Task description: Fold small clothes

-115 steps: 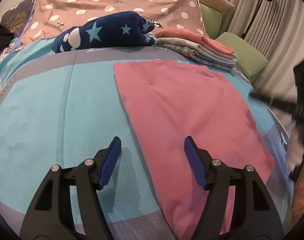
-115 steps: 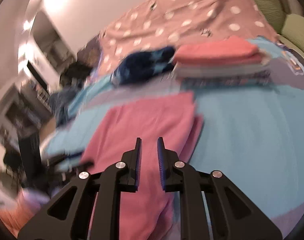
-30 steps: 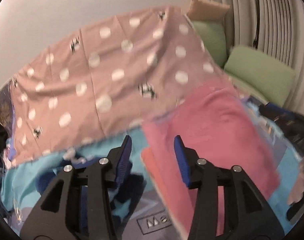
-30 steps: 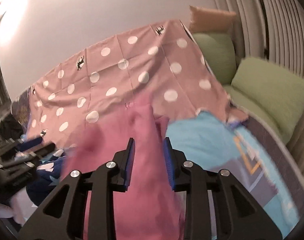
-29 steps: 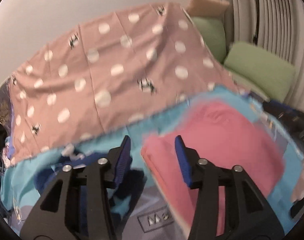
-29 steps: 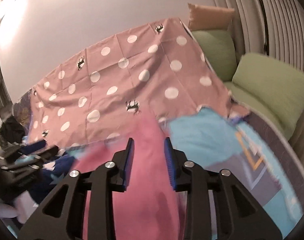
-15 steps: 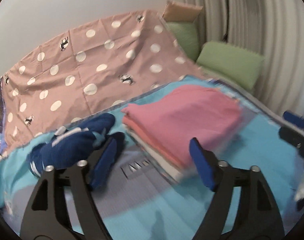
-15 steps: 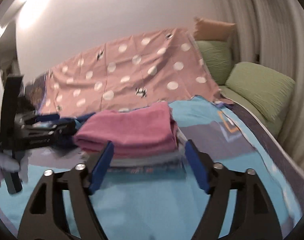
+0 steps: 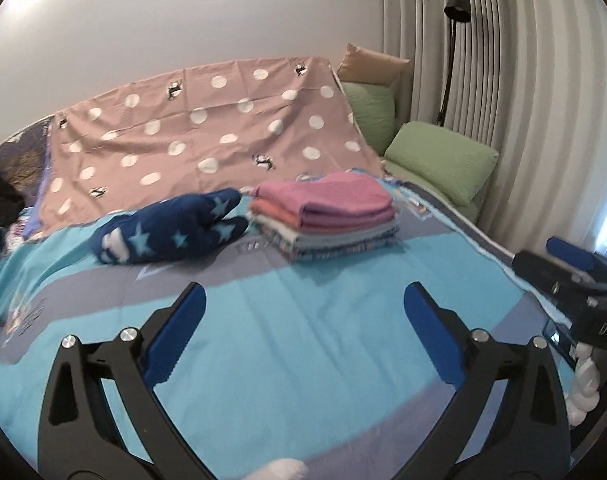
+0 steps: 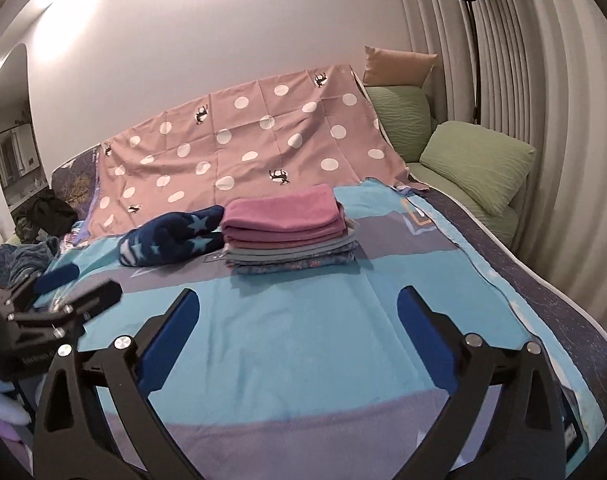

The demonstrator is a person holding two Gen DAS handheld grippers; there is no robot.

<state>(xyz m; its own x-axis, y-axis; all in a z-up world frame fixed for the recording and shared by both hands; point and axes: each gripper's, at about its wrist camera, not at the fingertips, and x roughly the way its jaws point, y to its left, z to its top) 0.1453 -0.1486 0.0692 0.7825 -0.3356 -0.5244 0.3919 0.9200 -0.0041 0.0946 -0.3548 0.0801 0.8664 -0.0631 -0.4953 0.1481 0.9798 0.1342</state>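
Left claw (image 9: 301, 330): I have it spread wide and empty, hovering over bare blue bedspread.
Right claw (image 10: 297, 334): also spread wide, nothing between its blue pads (image 10: 425, 340); in the left view it shows at 3 o'clock.
Bed (image 10: 303, 352): the blue and grey cover directly ahead of both claws carries no garment.
Folded stack (image 10: 287, 230): at 12 o'clock from the right claw, well apart from it; a pink piece (image 9: 329, 198) lies on top, squared over orange, grey and patterned layers.
Star garment (image 9: 171, 230): dark blue with pale stars, lumpy and unfolded, at 11 o'clock, just beside the stack's left edge and perhaps touching it.
Backdrop: dotted pink sheet (image 10: 243, 148) slopes up behind; green pillows (image 10: 475, 164) at 2 o'clock.
Step in hand: I judge one fold finished and stacked, both claws free between garments.
Next move: I would reach to 11 o'clock for the star garment, pinch two edges, drag it onto the open bedspread and spread it flat. It looks thick and fleecy, so I expect a deep bite to be needed.
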